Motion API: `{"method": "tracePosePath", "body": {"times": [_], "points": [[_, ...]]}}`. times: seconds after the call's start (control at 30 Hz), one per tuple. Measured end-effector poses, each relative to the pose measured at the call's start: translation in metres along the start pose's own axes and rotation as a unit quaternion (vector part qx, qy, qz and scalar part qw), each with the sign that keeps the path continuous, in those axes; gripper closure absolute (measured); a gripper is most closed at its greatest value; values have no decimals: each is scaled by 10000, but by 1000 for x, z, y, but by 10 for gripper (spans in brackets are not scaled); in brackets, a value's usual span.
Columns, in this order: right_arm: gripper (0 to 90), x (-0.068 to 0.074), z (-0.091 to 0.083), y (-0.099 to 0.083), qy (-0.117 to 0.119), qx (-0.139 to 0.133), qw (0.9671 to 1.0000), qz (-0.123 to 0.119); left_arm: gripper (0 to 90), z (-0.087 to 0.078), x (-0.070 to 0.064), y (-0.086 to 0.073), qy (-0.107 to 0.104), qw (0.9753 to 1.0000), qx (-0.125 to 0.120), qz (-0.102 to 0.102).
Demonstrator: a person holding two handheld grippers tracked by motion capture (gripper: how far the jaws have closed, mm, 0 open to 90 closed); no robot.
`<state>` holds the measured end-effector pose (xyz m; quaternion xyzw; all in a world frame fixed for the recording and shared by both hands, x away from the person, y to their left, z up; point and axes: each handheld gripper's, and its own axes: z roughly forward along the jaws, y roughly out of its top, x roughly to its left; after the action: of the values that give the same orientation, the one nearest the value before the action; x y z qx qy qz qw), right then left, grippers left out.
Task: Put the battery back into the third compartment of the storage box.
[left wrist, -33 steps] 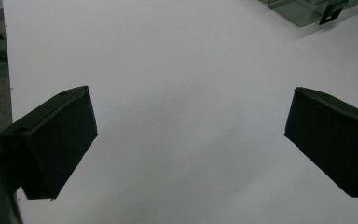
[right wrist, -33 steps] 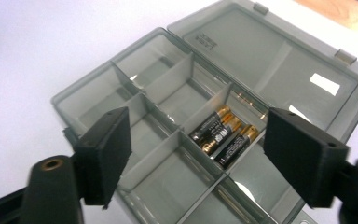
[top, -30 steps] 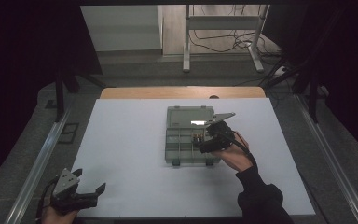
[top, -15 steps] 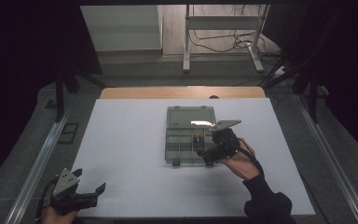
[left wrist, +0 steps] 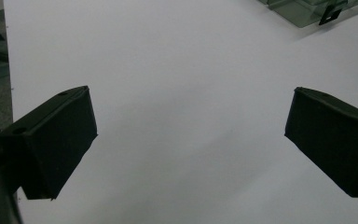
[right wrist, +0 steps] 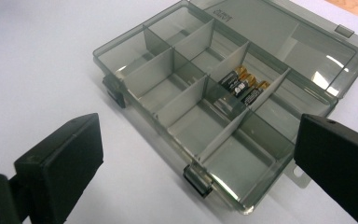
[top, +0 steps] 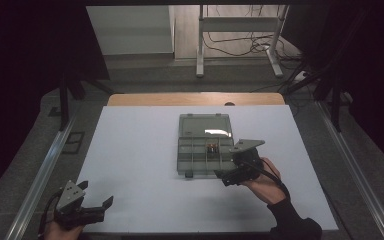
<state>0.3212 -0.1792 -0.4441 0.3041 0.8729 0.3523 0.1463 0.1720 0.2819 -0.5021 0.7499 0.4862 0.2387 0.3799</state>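
A smoky clear plastic organizer box lies open on the white table, its lid folded flat at the far side. Dividers split it into several compartments. A few black-and-gold batteries lie in one middle compartment; the other compartments look bare. My right gripper hovers at the box's near right corner, open, with nothing between its jaws. My left gripper rests at the table's near left corner, open over bare tabletop. A corner of the box shows far off in the left gripper view.
The white table surface spreads wide to the left of the box. Two dark latches stick out from the box's front wall. A wooden strip runs along the table's far edge, with metal rails at both sides.
My right gripper has drawn back from over the box's compartments to its near right corner. The left gripper has stayed put.
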Motion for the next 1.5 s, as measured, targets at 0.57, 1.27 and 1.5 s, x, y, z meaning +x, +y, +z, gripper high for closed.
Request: {"method": "tracePosePath", "body": {"times": [0.57,1.27,1.5], "points": [[0,7,-26,-31,-219,-186,9995,105,24,0,0,0,10,10000,-7,-2],[0,4,-63,-69,-475,-401,9974,372,24,0,0,0,15,10000,-16,-14],[0,3,-72,-79,-604,-420,9962,463,24,0,0,0,20,10000,-18,-17]]}}
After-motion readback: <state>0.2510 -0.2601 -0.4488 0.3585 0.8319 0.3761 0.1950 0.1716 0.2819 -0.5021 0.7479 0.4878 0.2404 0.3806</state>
